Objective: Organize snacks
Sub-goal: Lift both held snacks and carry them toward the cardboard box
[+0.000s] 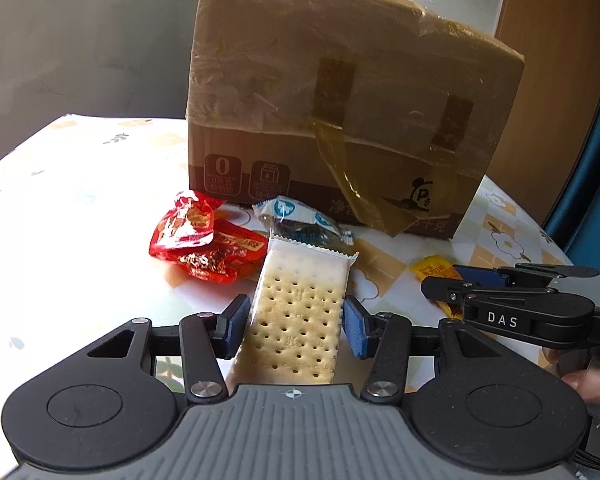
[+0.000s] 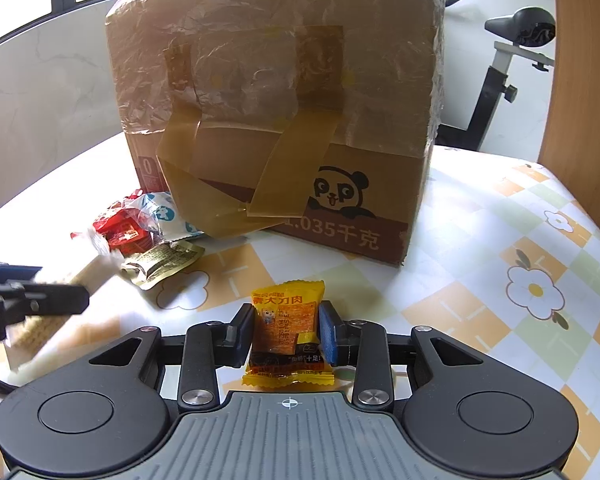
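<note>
My left gripper (image 1: 296, 326) is shut on a clear pack of crackers (image 1: 300, 312), its pads pressed on both long sides. My right gripper (image 2: 286, 330) is shut on a yellow snack packet (image 2: 288, 332); the packet also shows in the left wrist view (image 1: 434, 270), with the right gripper (image 1: 452, 280) beside my left one. Red snack packets (image 1: 196, 240) and a white-and-blue packet (image 1: 300, 220) lie on the table in front of a taped cardboard box (image 1: 340, 100). In the right wrist view the box (image 2: 284, 100) stands straight ahead, the red packets (image 2: 124, 232) to its left.
A gold-green packet (image 2: 160, 262) lies left of centre in the right wrist view. The table has a checked flower cloth (image 2: 532, 288). An exercise bike (image 2: 516, 52) stands behind the table at right. A wooden panel (image 1: 556, 60) rises at right.
</note>
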A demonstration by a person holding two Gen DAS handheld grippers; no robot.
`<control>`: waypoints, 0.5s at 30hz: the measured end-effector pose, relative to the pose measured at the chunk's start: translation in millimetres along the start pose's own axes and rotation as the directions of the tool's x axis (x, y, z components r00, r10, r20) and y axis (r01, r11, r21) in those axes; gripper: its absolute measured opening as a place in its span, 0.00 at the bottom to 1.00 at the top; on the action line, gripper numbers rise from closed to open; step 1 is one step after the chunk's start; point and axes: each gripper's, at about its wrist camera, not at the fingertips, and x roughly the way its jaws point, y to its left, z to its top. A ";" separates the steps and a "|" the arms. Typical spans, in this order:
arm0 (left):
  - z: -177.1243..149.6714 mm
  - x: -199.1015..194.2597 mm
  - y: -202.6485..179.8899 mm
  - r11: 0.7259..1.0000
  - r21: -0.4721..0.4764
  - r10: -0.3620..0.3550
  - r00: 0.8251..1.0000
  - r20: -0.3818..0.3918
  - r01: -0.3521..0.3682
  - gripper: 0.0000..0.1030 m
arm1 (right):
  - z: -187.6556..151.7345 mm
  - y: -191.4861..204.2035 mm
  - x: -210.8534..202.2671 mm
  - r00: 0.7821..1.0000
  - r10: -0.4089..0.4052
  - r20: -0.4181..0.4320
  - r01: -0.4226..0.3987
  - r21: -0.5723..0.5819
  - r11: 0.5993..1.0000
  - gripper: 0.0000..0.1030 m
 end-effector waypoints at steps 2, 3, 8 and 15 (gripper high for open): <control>5.5 -6.6 3.5 1.000 -0.002 0.000 1.000 0.026 0.000 0.51 | 3.6 -2.5 -7.6 1.000 0.001 0.017 -0.001 0.008 1.000 0.30; 10.2 -10.8 5.3 1.000 -0.001 -0.003 0.999 0.040 0.003 0.51 | 6.3 -3.0 -12.2 1.000 0.003 0.029 -0.003 0.008 1.000 0.30; 44.0 -34.1 9.1 0.999 0.046 -0.033 0.991 0.131 0.027 0.51 | 35.4 -9.6 -49.5 0.989 0.032 0.144 -0.032 -0.003 0.999 0.30; 119.3 -72.0 -0.6 0.991 0.109 -0.107 0.944 0.312 0.076 0.51 | 103.0 -15.3 -104.1 0.940 0.120 0.318 -0.104 -0.066 0.992 0.30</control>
